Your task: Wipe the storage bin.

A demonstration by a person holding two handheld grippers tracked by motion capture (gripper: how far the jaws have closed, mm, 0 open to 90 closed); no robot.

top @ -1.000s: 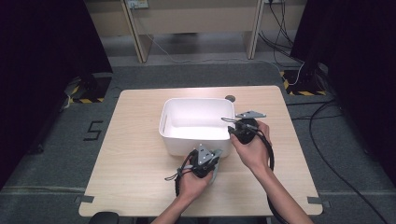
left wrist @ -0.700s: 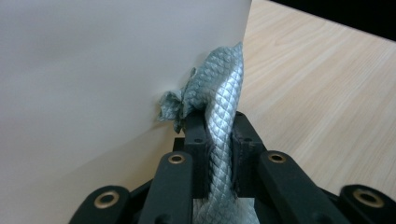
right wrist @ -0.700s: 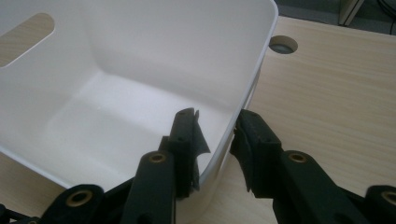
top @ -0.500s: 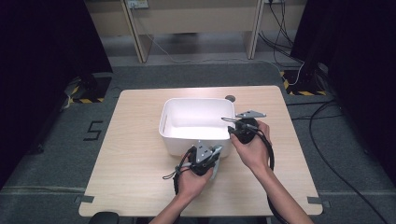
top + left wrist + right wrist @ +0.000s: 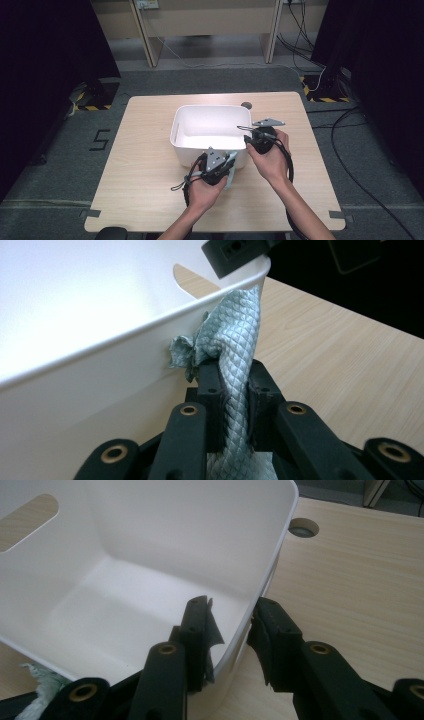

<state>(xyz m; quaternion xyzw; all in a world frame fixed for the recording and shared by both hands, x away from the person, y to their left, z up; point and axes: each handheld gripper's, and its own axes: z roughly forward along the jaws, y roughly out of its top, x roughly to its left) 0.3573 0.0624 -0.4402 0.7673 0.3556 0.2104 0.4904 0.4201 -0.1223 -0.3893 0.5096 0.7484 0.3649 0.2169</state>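
We see the left hand-held gripper [image 5: 232, 385] clenched on a teal cloth [image 5: 235, 340], pressing it against the white tub's [image 5: 210, 131] outer wall, seemingly wiping. The right hand-held gripper [image 5: 232, 625] straddles the tub's rim, probably gripping it steady. The tub sits empty on the tabletop [image 5: 145, 150].

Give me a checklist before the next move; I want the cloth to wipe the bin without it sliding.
1. Left hand-held gripper shut on the cloth: ok.
2. Cloth against the bin's outer wall, just under the rim: ok.
3. Right hand-held gripper straddling the bin wall, one jaw inside and one outside: ok.
4. Right jaws actually pressing on the wall: cannot tell; a gap shows beside the outer jaw.
5. Bin standing flat on the table: ok.
6. Bin inside free of items: ok.
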